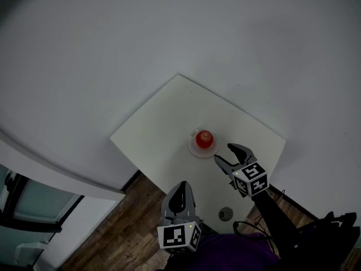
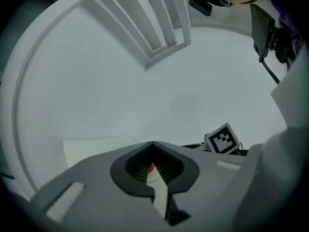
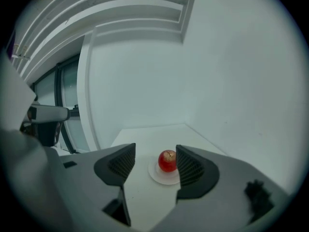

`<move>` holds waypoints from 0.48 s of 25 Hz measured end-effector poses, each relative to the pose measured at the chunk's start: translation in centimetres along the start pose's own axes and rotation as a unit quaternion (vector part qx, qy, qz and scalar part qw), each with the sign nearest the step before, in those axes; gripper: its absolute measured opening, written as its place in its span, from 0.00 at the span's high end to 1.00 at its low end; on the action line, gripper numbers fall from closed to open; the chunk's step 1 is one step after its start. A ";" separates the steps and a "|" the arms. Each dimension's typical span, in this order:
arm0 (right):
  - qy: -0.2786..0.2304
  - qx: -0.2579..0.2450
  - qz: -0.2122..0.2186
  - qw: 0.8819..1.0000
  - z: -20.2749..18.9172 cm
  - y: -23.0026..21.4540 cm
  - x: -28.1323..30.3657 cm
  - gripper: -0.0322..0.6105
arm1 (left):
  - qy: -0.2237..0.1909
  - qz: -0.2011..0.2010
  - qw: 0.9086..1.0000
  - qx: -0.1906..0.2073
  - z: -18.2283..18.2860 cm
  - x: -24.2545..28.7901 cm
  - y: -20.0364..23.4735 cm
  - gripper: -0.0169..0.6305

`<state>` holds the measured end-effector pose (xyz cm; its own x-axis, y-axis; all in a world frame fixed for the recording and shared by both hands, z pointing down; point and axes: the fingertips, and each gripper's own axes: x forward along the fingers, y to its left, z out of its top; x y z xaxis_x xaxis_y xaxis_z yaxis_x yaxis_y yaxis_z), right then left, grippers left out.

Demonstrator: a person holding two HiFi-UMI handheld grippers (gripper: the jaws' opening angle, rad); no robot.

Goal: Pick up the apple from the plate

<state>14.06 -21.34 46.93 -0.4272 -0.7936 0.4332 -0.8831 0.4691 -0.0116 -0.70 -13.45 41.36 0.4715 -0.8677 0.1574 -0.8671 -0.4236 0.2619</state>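
A red apple (image 1: 204,138) sits on a small white plate (image 1: 196,148) near the middle of the white table (image 1: 158,134). My right gripper (image 1: 223,152) hovers just to the plate's near right, open, with nothing between its fingers. In the right gripper view the apple (image 3: 167,161) on its plate (image 3: 160,177) lies a little beyond the open gripper (image 3: 155,153), close to the right jaw. My left gripper (image 1: 179,187) hangs at the table's near edge, shut and empty. In the left gripper view the gripper (image 2: 153,149) is shut, and a sliver of the apple (image 2: 151,167) shows through its gap.
The table stands in a corner between white walls. A small round metal disc (image 1: 225,213) is set into the table near its front edge. Wooden floor (image 1: 130,230) lies to the left, with a glass door (image 1: 22,208) beyond. Cables (image 1: 248,227) trail near my right arm.
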 end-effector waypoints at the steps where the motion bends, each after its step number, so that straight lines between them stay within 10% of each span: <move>1: 0.006 -0.005 0.004 1.000 -0.1 -0.2 0.8 0.55 | -0.001 0.005 1.000 0.000 0.0 0.0 0.2 0.97; 12: 0.077 -0.045 0.021 0.996 -2.7 -2.3 8.7 0.48 | 0.009 0.052 0.999 0.001 -0.7 2.0 4.2 0.97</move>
<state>12.88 -28.23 53.10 -0.4223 -0.7072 0.5671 -0.8416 0.5383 0.0446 -3.32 -16.78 43.44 0.3820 -0.9019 0.2015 -0.9118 -0.3323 0.2413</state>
